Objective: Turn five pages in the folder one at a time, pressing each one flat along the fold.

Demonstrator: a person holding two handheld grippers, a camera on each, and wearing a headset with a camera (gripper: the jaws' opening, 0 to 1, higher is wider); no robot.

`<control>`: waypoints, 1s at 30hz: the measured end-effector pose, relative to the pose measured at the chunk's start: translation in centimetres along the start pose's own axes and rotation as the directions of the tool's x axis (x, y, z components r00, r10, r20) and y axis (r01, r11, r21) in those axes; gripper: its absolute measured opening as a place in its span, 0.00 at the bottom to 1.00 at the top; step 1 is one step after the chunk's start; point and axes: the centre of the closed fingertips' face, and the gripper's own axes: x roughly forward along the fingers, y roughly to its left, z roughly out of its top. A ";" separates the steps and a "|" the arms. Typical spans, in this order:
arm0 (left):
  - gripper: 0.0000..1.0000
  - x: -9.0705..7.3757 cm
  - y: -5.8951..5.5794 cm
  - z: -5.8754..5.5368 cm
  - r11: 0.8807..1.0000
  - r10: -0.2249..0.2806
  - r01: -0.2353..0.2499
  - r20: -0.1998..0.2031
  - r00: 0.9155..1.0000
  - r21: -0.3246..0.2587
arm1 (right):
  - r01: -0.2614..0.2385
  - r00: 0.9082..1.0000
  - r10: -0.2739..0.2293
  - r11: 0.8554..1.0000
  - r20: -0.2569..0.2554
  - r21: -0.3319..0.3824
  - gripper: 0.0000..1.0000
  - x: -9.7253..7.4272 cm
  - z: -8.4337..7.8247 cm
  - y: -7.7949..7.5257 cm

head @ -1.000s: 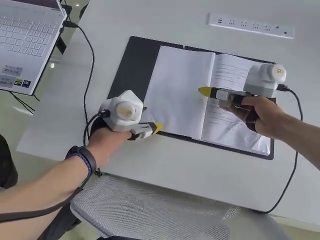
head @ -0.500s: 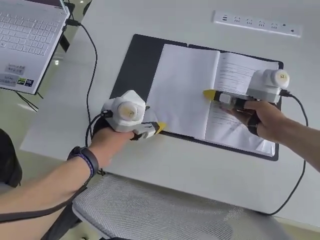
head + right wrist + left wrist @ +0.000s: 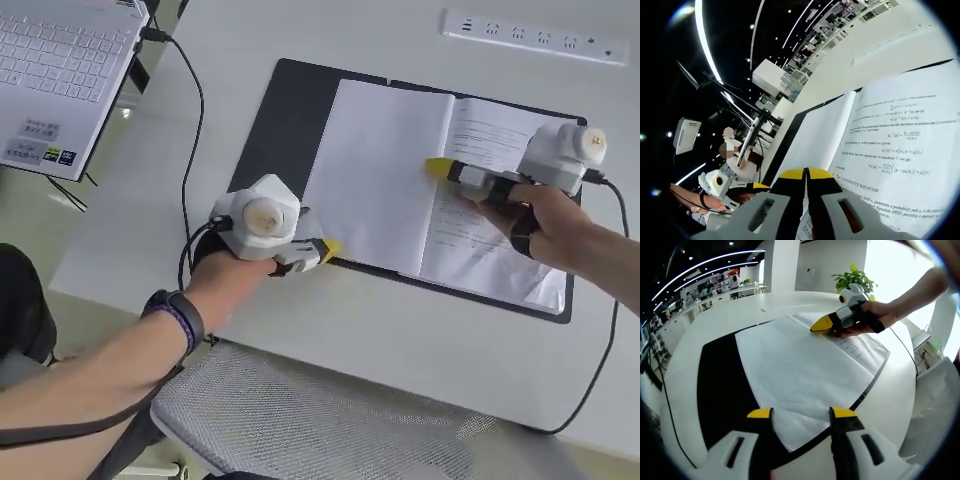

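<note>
Jaws of the left gripper [image 3: 801, 413] stand apart with nothing between them, their yellow tips just short of the near corner of the blank page [image 3: 790, 365], which lies flat across the open black folder [image 3: 715, 385]. In the head view this left gripper [image 3: 325, 250] sits at the folder's [image 3: 275, 130] near edge, held in the left hand [image 3: 235, 275]. The right gripper [image 3: 806, 175] has its jaws closed together on nothing, the joined yellow tips low over the printed page [image 3: 900, 140] right beside the fold; whether they touch the paper cannot be told. From the head view the right gripper [image 3: 438, 168] points at the fold from the right, across the printed page [image 3: 490, 240], with the blank page [image 3: 380, 170] on the other side of the fold and the right hand [image 3: 545, 225] behind it. The folder lies open on the white table [image 3: 400, 330]. A laptop [image 3: 60, 70] sits at the far left with a black cable [image 3: 195, 110] running beside it, and a white power strip [image 3: 535, 37] lies beyond the folder. A mesh chair [image 3: 300, 420] stands at the table's near edge.
</note>
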 end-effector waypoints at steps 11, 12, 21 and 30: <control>0.43 -0.1 0.0 0.1 1.000 0.000 0.000 -0.002 1.000 -0.002 | -0.004 0.997 -0.002 0.996 0.074 0.091 0.00 1.1 3.3 -1.3; 0.43 -0.1 0.0 0.0 1.000 -0.001 0.001 -0.003 1.000 0.001 | -0.004 0.997 -0.003 0.996 0.075 0.088 0.00 1.1 3.5 -1.5; 0.43 0.0 0.2 0.0 1.000 -0.006 0.006 -0.005 1.000 0.003 | 0.032 0.988 -0.050 0.992 0.148 0.125 0.00 2.2 6.4 -3.8; 0.43 0.0 0.1 0.1 1.000 -0.007 0.007 -0.001 1.000 -0.002 | 0.083 0.967 -0.128 0.975 0.220 0.205 0.00 2.8 9.9 -6.6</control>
